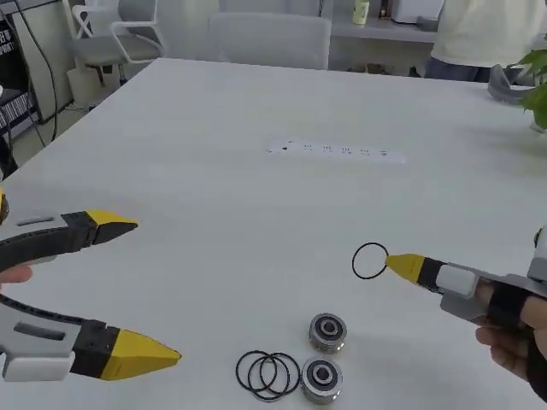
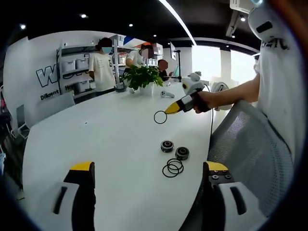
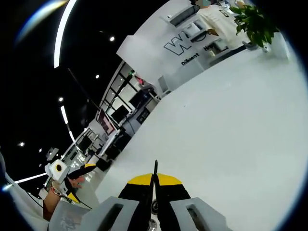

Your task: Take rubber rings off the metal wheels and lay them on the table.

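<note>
Ring [image 1: 369, 260] pinched in right gripper [image 1: 391, 262], above surface [image 1: 256, 205].
Left gripper [image 1: 158, 289] wide open; two wheels [image 1: 327, 331], three rings [image 1: 268, 373] lie near.

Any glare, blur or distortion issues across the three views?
Head view: even light, faint shadows, rubber ring in the right gripper sharp. Left gripper view: fisheye bows the table edge, window blown out. Right gripper view: strong warping, ring edge-on, a thin line.

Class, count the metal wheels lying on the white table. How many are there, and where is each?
2. One metal wheel lies nearest the person, right beside the loose rubber rings. The other wheel sits just beyond it, farther up the table. None appears hidden.
</note>
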The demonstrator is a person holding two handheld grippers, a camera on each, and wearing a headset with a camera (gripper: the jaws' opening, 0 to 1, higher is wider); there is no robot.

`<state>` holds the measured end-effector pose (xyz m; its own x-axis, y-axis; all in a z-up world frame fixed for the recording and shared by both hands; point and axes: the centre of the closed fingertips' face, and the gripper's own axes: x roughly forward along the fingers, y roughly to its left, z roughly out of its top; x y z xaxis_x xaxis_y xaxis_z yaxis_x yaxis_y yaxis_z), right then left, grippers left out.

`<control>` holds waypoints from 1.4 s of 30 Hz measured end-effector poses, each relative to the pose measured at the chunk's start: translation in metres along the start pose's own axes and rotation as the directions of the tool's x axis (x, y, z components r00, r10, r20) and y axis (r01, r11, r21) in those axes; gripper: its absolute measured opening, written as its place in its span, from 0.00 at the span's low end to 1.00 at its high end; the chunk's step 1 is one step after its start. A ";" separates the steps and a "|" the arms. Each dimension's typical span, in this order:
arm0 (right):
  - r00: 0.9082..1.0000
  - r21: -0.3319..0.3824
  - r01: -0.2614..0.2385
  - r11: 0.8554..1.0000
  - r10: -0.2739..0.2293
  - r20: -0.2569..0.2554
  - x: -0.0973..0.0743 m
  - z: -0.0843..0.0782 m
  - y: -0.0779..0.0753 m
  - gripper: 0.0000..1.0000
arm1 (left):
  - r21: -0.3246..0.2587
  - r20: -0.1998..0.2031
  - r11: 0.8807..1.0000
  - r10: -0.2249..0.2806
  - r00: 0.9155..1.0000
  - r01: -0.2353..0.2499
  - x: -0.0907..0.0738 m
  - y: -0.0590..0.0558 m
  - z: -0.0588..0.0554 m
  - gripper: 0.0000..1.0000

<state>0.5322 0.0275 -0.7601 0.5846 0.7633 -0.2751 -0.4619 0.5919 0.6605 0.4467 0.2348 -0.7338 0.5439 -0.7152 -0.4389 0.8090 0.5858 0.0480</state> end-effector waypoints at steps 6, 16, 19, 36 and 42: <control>1.000 -0.015 -0.017 1.000 0.017 0.002 0.000 0.001 0.006 0.00 | -0.023 -0.026 1.000 0.010 1.000 -0.011 -0.001 -0.007 -0.016 0.92; 1.000 -0.037 -0.030 0.999 0.031 0.004 -0.001 0.004 0.012 0.00 | -0.073 -0.050 0.997 0.006 0.999 -0.010 0.001 -0.019 -0.037 0.92; 0.999 -0.046 -0.033 0.998 0.033 0.002 -0.001 0.004 0.014 0.00 | -0.087 -0.045 0.996 0.007 0.999 -0.010 0.002 -0.022 -0.040 0.92; 0.998 -0.083 -0.065 0.994 0.063 -0.028 0.004 -0.001 0.029 0.00 | -0.112 -0.041 0.994 0.013 0.999 -0.017 0.004 -0.026 -0.046 0.91; 0.996 -0.070 -0.081 0.994 0.079 -0.031 0.005 -0.002 0.034 0.00 | -0.098 -0.019 0.995 0.020 1.000 -0.021 0.004 -0.025 -0.042 0.91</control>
<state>0.5182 0.0517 -0.7404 0.5250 0.8155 -0.2437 -0.5536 0.5447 0.6300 0.4187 0.2332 -0.7745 0.5554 -0.6963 -0.4547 0.7715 0.6355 -0.0309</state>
